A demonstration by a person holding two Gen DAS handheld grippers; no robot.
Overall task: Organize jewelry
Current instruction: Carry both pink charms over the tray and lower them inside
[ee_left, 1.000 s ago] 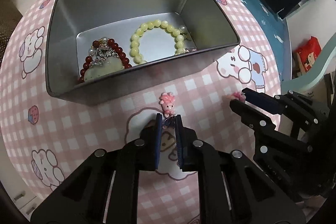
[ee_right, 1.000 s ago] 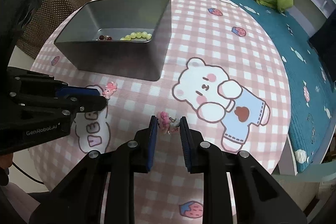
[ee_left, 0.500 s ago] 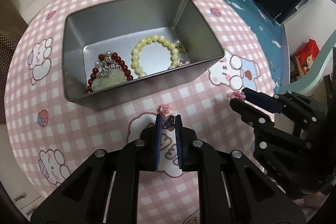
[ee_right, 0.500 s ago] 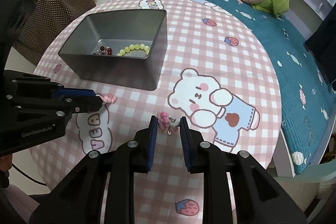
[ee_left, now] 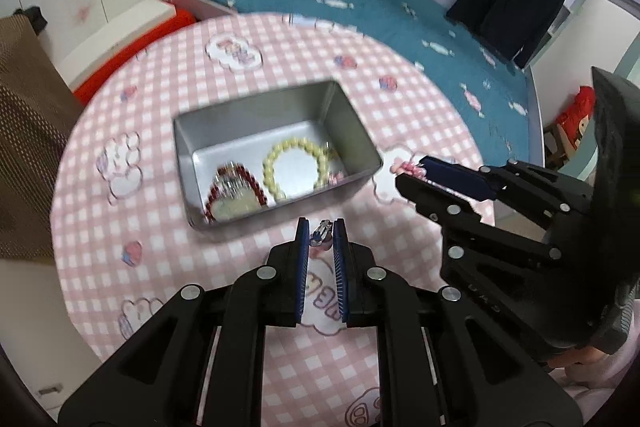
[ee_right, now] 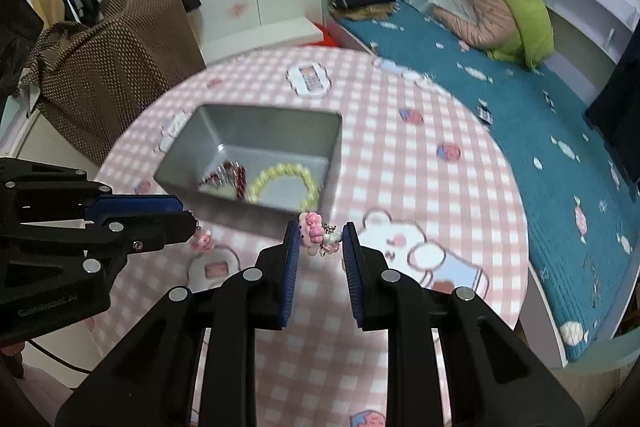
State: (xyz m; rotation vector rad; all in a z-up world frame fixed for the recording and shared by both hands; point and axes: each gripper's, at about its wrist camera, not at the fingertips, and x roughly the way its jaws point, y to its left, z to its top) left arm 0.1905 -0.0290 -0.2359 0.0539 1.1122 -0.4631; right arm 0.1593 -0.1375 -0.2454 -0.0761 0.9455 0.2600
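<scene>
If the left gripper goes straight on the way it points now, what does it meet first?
Probably the near wall of the metal tin, just beyond the left gripper, which is shut on a small pink charm. Depth is unclear, so it might meet the checked tablecloth before it.

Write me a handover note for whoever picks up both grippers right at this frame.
Left gripper: shut on a small pink charm, lifted off the table.
Right gripper: shut on a second pink charm, also in the air.
Tin: open on the table, holding a yellow bead bracelet and a red bead bracelet.
Done: both bracelets are in the tin, both charms picked up.
Left: probably carry both charms over the tin and drop them in.
</scene>
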